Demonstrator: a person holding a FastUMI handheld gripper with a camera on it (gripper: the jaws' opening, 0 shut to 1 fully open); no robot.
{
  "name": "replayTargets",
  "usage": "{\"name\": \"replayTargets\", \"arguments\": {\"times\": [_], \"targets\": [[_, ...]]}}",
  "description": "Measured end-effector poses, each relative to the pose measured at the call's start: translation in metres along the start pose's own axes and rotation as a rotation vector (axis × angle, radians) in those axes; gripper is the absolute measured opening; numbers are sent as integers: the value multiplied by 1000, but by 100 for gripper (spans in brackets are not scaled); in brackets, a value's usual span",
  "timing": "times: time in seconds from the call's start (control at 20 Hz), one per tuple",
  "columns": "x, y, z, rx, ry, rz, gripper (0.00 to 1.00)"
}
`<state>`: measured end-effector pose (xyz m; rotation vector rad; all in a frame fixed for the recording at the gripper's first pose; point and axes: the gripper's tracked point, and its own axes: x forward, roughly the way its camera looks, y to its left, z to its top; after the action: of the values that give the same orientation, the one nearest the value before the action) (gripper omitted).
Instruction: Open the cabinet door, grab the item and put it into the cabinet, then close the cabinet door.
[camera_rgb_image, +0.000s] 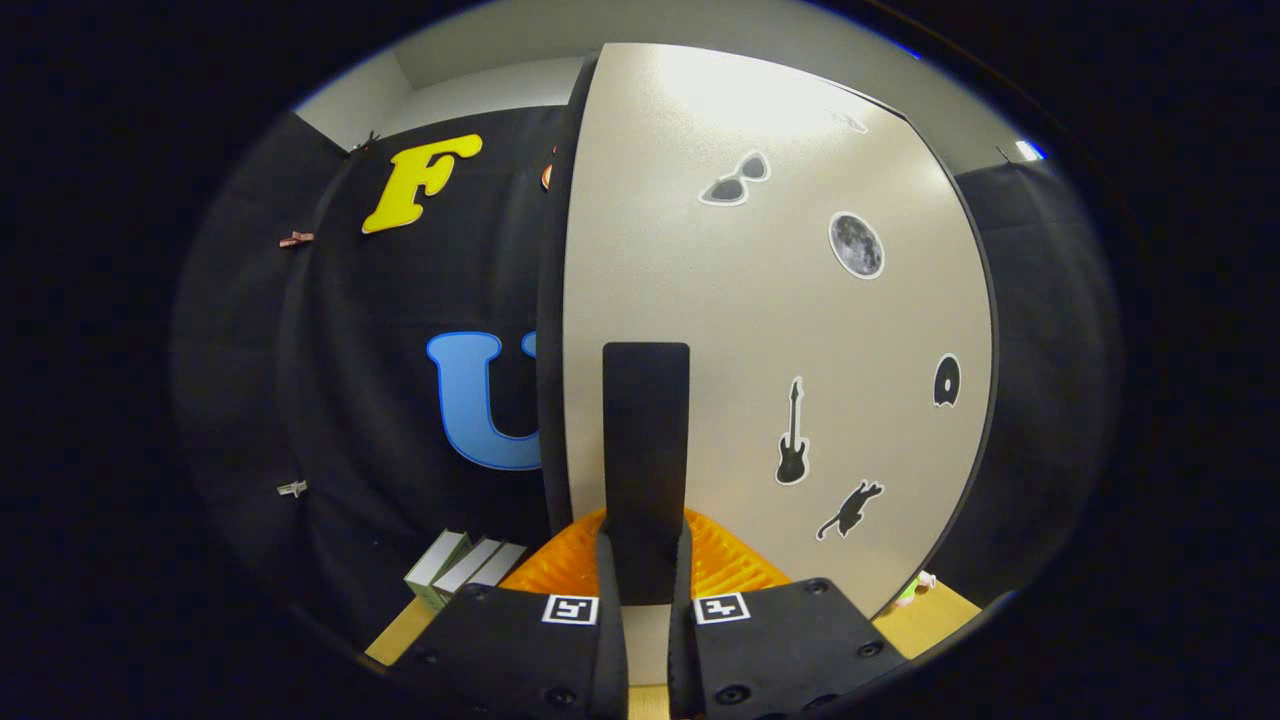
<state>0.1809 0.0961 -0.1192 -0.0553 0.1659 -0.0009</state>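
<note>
My jaws clamp the dark handle (646, 450) of the cabinet door (760, 330), both fingers (607, 590) pressing it. Beyond them: guitar (792, 436), cat, moon (856, 245) and sunglasses stickers, no readable writing; a small box (450, 565) lies left, the likely item.

The gripper (645, 570) has its jaws pressed on the dark upright handle (646, 450) of the pale cabinet door (700, 300). Stickers dot the door, and a small box (450, 570) sits on the table (400, 630) nearby

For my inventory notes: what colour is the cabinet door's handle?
Black; the handle stands upright between the gripper fingers, seen in the gripper view.
</note>
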Motion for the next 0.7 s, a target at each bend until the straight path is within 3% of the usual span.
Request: {"name": "replayTargets", "arguments": {"times": [0.3, 0.7], "targets": [[-37, -14, -1, 44, 24, 52, 20], [-84, -40, 1, 78, 25, 10, 19]]}}
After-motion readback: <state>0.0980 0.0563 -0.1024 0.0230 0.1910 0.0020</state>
